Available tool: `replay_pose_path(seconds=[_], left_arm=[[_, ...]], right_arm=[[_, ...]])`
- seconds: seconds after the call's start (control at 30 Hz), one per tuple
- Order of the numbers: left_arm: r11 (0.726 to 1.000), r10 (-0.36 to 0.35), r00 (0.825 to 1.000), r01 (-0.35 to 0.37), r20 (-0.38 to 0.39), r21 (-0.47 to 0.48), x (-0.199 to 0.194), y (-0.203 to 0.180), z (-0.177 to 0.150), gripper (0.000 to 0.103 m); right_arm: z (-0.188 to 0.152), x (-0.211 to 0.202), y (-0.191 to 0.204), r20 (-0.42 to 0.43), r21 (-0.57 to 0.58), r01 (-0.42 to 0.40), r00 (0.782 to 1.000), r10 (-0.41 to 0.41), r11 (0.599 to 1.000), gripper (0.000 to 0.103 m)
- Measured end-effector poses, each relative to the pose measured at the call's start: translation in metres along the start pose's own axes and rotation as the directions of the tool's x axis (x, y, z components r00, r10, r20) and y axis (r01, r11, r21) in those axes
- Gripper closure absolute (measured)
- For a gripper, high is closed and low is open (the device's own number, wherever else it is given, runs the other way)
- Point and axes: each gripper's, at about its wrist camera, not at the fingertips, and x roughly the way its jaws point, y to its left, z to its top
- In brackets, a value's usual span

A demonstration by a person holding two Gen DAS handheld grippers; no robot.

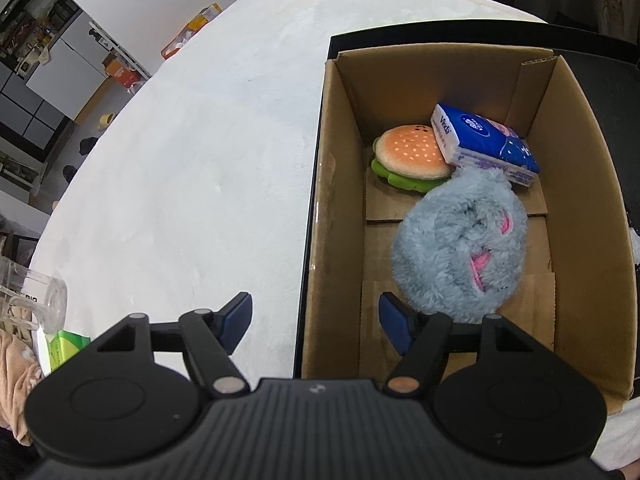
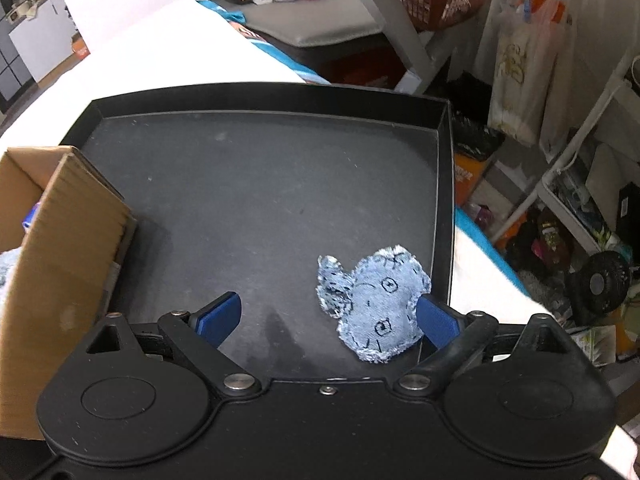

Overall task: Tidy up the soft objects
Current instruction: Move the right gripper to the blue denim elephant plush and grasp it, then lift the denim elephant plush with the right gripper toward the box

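Denim toy [image 2: 372,304] lies near the black tray's [image 2: 260,98] right edge, between the right gripper's [image 2: 328,316] open fingers; the left gripper [image 1: 316,322] gapes empty over the cardboard box's [image 1: 592,208] near-left wall, fluffy blue plush [image 1: 452,252] inside.

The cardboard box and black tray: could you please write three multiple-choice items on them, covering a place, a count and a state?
1. Where does the denim toy lie?
A in the box
B in the tray
C on the white table

2. How many things are in the box?
A one
B three
C five

3. The left gripper is:
A open, empty
B shut on the burger
C shut on the tissues

Key: B, it rests on the tray's floor; B, burger, tissues, blue plush; A, nothing lies between its pads.
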Motion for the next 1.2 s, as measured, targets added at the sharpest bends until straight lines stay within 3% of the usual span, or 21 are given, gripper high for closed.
replay_pose_path(seconds=[0.23, 0.3, 0.33, 0.37, 0.4, 0.47, 0.6, 0.97, 1.07, 1.2], left_arm=[[1.000, 0.003, 1.000, -0.003, 0.005, 0.007, -0.002, -0.002, 0.000, 0.035], [1.000, 0.004, 1.000, -0.004, 0.005, 0.005, -0.003, -0.001, -0.001, 0.035], [1.000, 0.004, 1.000, -0.004, 0.005, 0.003, -0.003, 0.000, -0.002, 0.035], [1.000, 0.003, 1.000, -0.003, 0.004, 0.001, -0.003, 0.001, -0.003, 0.035], [1.000, 0.003, 1.000, -0.003, 0.004, -0.001, -0.004, 0.001, -0.003, 0.035], [1.000, 0.002, 1.000, -0.002, 0.007, -0.006, -0.005, 0.004, -0.005, 0.035], [1.000, 0.000, 1.000, 0.000, 0.011, -0.020, -0.007, 0.010, -0.007, 0.035], [0.998, -0.022, 0.999, 0.024, 0.024, -0.065, -0.008, 0.021, -0.012, 0.035], [0.997, -0.026, 0.999, 0.028, 0.035, -0.066, -0.009, 0.022, -0.013, 0.035], [0.996, -0.041, 0.998, 0.045, 0.050, -0.073, -0.012, 0.025, -0.016, 0.035]], right_arm=[[-0.004, 0.011, 0.000, -0.038, -0.017, 0.033, 0.999, -0.033, 0.999, 0.020], [-0.005, 0.012, 0.002, -0.054, -0.027, 0.024, 0.998, -0.025, 0.999, 0.044], [-0.006, 0.012, 0.003, -0.051, -0.027, 0.030, 0.998, -0.032, 0.999, 0.046], [-0.007, 0.009, 0.004, -0.040, -0.038, 0.034, 0.999, -0.036, 0.999, 0.063], [-0.007, 0.008, 0.004, -0.038, -0.042, 0.032, 0.999, -0.033, 0.999, 0.070], [-0.006, 0.005, 0.001, -0.039, -0.013, 0.006, 0.999, -0.007, 1.000, 0.075], [-0.005, -0.005, 0.003, -0.017, -0.027, -0.004, 1.000, 0.003, 1.000, 0.079], [-0.006, -0.032, 0.010, 0.021, -0.010, -0.103, 0.994, 0.103, 0.995, 0.079], [-0.003, -0.039, 0.006, 0.020, 0.032, -0.165, 0.986, 0.164, 0.986, 0.079], [-0.002, -0.045, 0.010, 0.021, 0.017, -0.159, 0.987, 0.159, 0.987, 0.080]])
